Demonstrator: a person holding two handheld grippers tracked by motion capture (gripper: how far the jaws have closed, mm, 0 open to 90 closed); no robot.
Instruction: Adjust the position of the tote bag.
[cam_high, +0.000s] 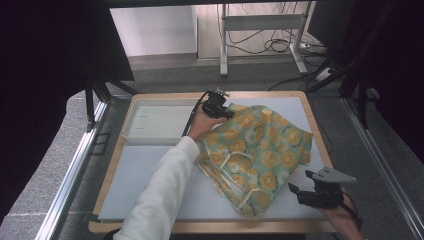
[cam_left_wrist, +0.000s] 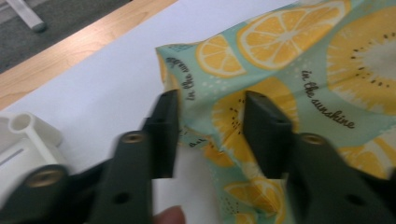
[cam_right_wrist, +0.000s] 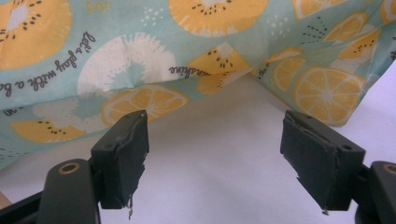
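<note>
While the right gripper (cam_high: 300, 192) hovers open, the left gripper (cam_high: 223, 113) pinches the cloth (cam_high: 260, 150).

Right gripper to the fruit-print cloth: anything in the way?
Nothing visible. The right gripper has open jaws over bare white mat, with the cloth edge just ahead of them. The left gripper is at the cloth's far corner, away from that path.
</note>
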